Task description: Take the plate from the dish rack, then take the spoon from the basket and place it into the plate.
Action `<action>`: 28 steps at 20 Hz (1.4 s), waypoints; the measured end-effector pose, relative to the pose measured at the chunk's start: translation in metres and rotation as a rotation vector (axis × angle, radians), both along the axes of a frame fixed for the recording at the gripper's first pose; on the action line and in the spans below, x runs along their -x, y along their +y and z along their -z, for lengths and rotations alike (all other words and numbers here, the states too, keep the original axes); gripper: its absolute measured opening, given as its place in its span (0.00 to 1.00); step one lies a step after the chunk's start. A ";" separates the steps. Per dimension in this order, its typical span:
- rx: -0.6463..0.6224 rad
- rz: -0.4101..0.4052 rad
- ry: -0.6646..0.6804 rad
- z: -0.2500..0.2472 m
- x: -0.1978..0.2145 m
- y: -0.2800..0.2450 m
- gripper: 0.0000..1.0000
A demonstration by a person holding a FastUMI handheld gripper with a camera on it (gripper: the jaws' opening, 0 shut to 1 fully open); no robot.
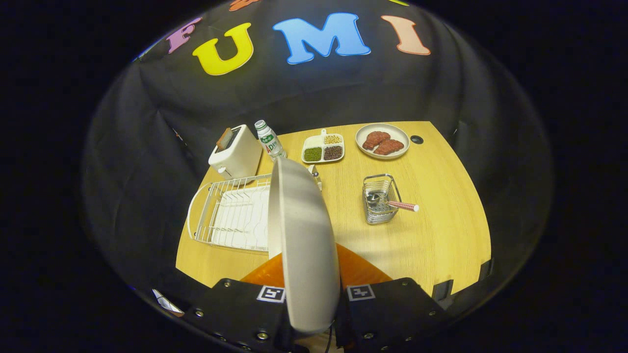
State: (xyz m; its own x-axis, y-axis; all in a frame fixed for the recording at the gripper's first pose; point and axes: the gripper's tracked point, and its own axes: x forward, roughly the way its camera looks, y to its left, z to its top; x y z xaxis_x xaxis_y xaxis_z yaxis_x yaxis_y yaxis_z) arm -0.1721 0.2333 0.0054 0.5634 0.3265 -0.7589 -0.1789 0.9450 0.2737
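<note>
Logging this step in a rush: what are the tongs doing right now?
Tongs: shut on the plate, held on edge between the fingers, above the table beside the dish rack.

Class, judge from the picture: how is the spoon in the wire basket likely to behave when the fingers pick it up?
The spoon looks stiff and light. Its thin handle overhangs the basket rim, so it may pivot or slip. The gripper is shut on the plate.

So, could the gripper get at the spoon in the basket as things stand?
Probably not yet: the gripper is shut on the plate, held on edge between its fingers. The spoon lies uncovered in the basket beyond, so the path looks free once the plate is set down.
</note>
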 end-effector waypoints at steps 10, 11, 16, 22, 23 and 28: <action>-0.133 0.040 0.101 0.064 0.023 -0.063 0.30; -0.158 0.053 0.115 0.072 0.024 -0.065 0.30; -0.198 0.063 0.145 0.112 0.027 -0.072 0.30; -0.286 0.074 0.192 0.151 0.021 -0.070 0.30; -0.302 0.066 0.202 0.161 0.022 -0.069 0.30; -0.406 0.059 0.236 0.193 0.023 -0.071 0.30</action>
State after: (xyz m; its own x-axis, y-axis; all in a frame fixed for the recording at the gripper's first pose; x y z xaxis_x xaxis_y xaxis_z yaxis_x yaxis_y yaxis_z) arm -0.1947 0.1626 -0.1874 0.4179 0.5957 -0.6859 -0.0165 0.7599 0.6499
